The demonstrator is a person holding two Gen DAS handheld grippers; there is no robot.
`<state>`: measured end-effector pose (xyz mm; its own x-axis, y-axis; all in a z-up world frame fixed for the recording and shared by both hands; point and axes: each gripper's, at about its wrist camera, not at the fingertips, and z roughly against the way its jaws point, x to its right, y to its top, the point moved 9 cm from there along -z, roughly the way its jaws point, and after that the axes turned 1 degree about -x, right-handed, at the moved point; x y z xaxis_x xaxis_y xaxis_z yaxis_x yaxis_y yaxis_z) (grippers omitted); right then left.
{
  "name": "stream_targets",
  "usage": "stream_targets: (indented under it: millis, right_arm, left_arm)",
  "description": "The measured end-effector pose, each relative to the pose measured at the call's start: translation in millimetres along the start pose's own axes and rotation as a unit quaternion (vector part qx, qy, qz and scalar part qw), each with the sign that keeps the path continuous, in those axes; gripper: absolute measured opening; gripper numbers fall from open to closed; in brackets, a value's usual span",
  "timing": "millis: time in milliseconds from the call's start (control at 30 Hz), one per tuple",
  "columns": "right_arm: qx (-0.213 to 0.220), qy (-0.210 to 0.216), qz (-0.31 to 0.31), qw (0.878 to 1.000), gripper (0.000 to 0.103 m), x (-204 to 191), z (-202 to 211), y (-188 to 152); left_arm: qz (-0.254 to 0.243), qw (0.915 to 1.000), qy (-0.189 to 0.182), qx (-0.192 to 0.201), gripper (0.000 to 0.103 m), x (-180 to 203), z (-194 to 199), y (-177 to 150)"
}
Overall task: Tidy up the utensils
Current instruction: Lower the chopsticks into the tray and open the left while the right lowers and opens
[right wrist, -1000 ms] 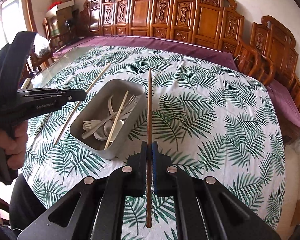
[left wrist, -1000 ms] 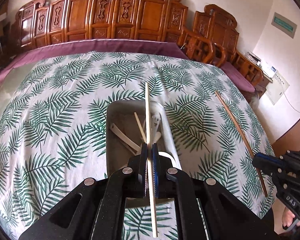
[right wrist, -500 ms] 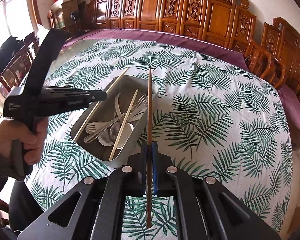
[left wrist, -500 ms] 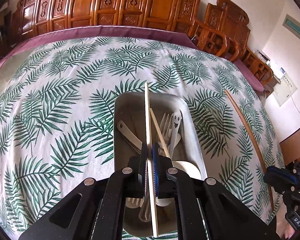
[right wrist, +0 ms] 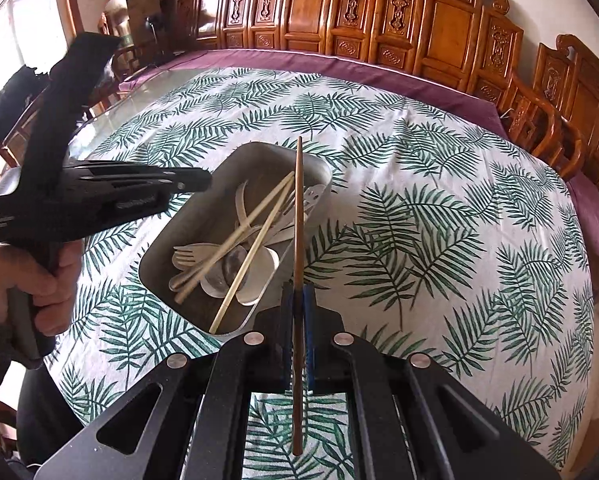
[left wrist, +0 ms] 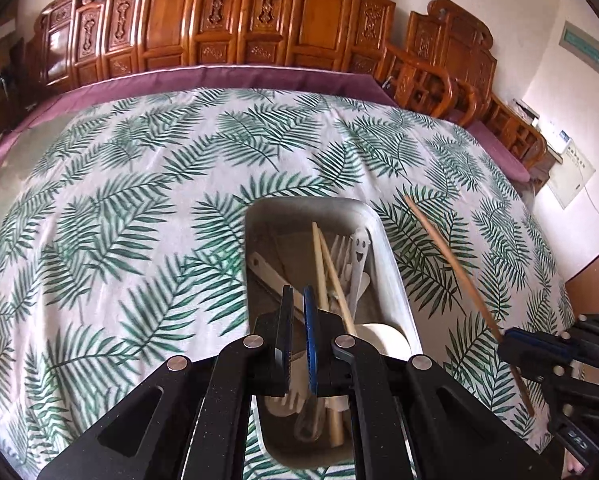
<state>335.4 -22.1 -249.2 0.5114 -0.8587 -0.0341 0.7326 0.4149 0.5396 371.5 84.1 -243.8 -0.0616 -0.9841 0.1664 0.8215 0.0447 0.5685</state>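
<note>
Left wrist view: left tongs (left wrist: pixel 298 312) hover over the near half of the grey metal tray (left wrist: pixel 391 268), fingers slightly apart with nothing between them. Tray sits on the worktop (left wrist: pixel 119 200), which is covered by a palm-leaf cloth. Inside the tray: two pale chopsticks (left wrist: pixel 327 268) lying crossed, a pale fork (left wrist: pixel 341 248), a utensil with a smiley-face cutout (left wrist: pixel 359 246), a flat pale spatula-like piece (left wrist: pixel 267 272), and a whisk-like wire item (left wrist: pixel 311 420) at the near end. Other pieces beneath are too overlapped to tell apart.

Right wrist view: right tongs (right wrist: pixel 298 312) are clamped on a dark brown chopstick (right wrist: pixel 298 216), which runs straight ahead between the fingers. Its far tip reaches over the right-hand rim of the tray (right wrist: pixel 155 256); whether it touches the rim cannot be told. The same brown chopstick shows in the left view (left wrist: pixel 455 272), above the cloth to the right of the tray. A hand (right wrist: pixel 31 280) grips the handle of the left tongs (right wrist: pixel 195 182), whose tips sit over the tray's left edge.

Carved wooden chairs (right wrist: pixel 439 40) line the far side.
</note>
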Motion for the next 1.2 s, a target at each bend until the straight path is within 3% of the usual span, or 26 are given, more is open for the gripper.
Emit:
stream_targets:
  millis: [467, 967, 1033, 1200]
  right_arm:
    - [-0.017, 0.045, -0.014, 0.999, 0.006, -44.3, -46.2, 28.9]
    - [-0.052, 0.019, -0.022, 0.998, 0.006, -44.1, -88.6, 33.2]
    - [-0.054, 0.013, -0.025, 0.998, 0.006, -40.7, -91.3, 34.4]
    - [-0.043, 0.016, -0.024, 0.999, 0.007, -37.3, -88.4, 37.8]
  left_arm:
    - [-0.007, 0.9994, 0.016, 0.030, 0.005, -36.0, 46.0, -8.3]
    - [-0.007, 0.9983, 0.015, 0.055, 0.007, -44.4, 77.6, -1.5]
    - [-0.008, 0.9983, 0.015, 0.056, 0.017, -44.0, 78.5, -1.7]
    - [-0.011, 0.9981, 0.016, 0.058, 0.019, -41.6, 79.6, -1.0]
